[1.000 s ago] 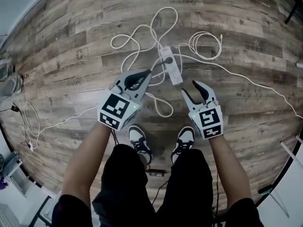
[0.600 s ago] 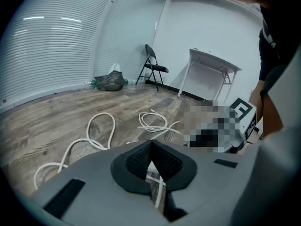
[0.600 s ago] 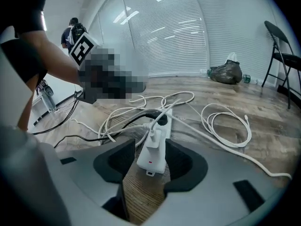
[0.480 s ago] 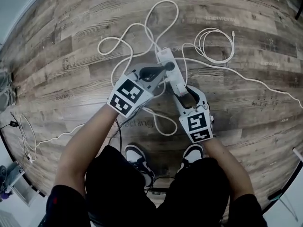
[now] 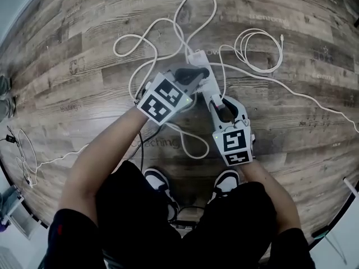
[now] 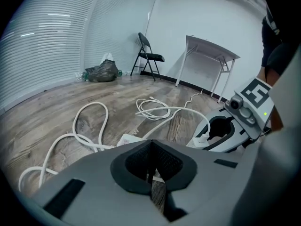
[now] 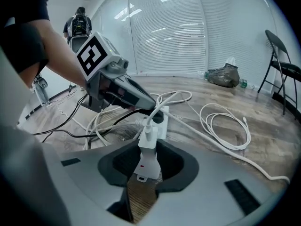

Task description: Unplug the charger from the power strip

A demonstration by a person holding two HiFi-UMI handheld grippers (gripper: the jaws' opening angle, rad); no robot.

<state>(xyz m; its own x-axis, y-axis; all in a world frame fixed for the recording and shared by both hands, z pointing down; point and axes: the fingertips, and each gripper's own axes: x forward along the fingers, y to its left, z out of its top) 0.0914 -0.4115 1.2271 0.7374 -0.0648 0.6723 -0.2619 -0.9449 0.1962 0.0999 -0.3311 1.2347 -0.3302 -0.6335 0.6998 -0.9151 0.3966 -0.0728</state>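
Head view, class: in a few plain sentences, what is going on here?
A person on a wooden floor works on a white power strip with two handheld grippers. The left gripper, jaws together, has its tip down on the strip's far half, seemingly steadying it. The right gripper is clamped on the white charger at the near end. The charger looks plugged in, not yet pulled.

Both bare forearms reach forward and down. The left forearm [image 5: 106, 150] angles in toward the middle. Left gripper [image 5: 193, 78]: jaws drawn together, nothing clearly between them. Right gripper [image 5: 222, 101], just beside it: jaws closed round the near end of the power strip [image 5: 197, 58]. The gripper tips are close together.
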